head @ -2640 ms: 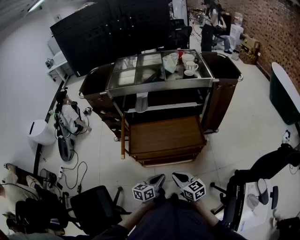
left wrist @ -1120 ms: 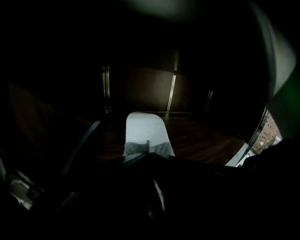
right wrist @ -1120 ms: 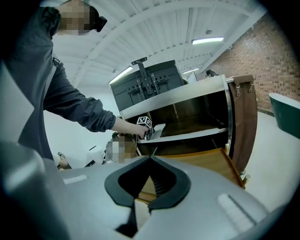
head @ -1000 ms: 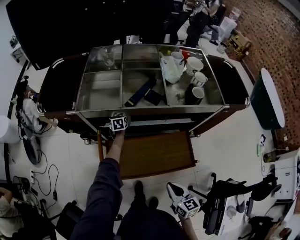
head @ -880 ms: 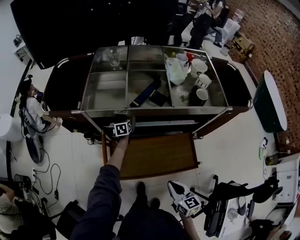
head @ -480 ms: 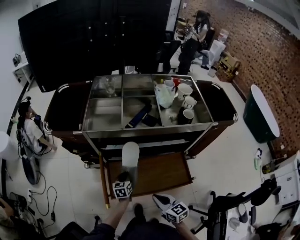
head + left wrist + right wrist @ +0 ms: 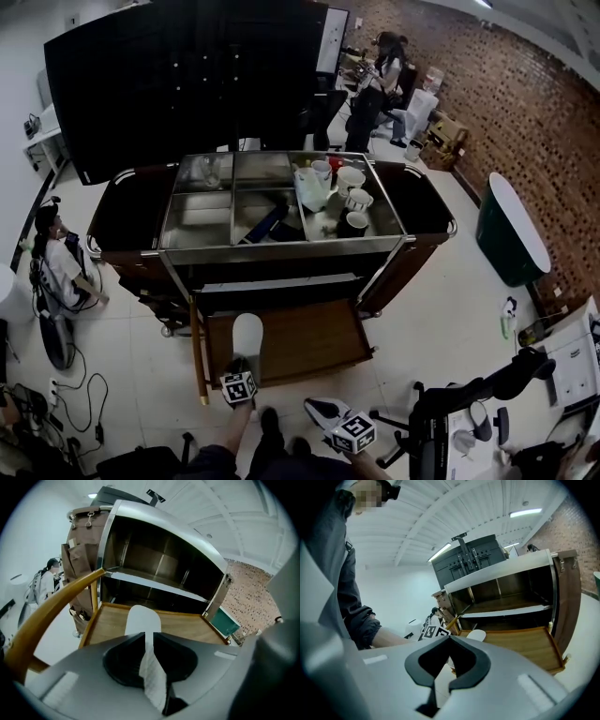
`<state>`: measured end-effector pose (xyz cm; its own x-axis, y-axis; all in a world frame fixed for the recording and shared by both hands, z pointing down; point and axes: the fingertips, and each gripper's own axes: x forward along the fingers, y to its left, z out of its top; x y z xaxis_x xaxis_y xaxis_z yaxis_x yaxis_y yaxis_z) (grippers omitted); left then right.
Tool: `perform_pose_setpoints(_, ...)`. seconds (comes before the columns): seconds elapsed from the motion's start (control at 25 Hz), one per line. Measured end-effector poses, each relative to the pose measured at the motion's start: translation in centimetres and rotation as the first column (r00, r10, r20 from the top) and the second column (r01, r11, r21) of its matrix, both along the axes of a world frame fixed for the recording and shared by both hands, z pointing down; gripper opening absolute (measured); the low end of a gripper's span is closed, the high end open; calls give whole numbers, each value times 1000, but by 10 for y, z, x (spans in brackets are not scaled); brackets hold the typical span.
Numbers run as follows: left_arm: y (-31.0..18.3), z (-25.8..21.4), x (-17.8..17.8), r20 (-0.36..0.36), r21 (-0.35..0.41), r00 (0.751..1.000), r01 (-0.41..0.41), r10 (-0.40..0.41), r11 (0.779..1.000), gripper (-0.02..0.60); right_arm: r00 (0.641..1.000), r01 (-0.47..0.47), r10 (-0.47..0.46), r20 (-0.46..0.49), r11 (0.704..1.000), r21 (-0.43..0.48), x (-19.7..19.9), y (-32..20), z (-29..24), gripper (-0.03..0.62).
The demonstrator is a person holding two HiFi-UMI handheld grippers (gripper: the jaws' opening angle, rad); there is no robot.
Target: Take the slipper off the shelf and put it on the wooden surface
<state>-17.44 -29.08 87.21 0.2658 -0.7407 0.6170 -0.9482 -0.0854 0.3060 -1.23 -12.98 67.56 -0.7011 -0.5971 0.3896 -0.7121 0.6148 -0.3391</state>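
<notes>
Dark sleeve (image 7: 347, 578) — grey left gripper (image 7: 242, 364) and right gripper (image 7: 311, 406), black fingers (image 7: 122, 660), 2 square-marked cubes (image 7: 238, 386).

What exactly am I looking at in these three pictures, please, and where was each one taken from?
A person holds a hand-held two-jaw gripper in each hand; there is no robot arm. The head view comes from a camera on the person's head, looking down at a service cart. The other two views come from cameras riding on each gripper, looking along its jaws. On the cart's wooden surface lies a white slipper; mugs stand in the steel top tray. The left gripper is opening its jaws, with the slipper's near end between them, so it is letting go. The right gripper hangs back beside it, jaws together and empty.
</notes>
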Motion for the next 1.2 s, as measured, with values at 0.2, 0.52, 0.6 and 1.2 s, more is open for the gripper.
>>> perform_pose_setpoints(0.2,37,-40,24,-2,65,1000,-31,31,997,83,1000,-6,6,26,1000,4,17,42,2,-2)
perform_pose_setpoints(0.52,212,-104,118,-182,117,977,-89,110,989,41,1000,16,-15,26,1000,-11,37,102,17,-2)
perform_pose_setpoints(0.6,259,-110,138,-240,112,965,-83,108,990,17,999,38,-38,32,999,-6,36,113,20,-2)
perform_pose_setpoints(1.2,335,-161,134,-408,262,889,-106,210,959,17,984,165,-169,55,983,81,5,141,-1,-2)
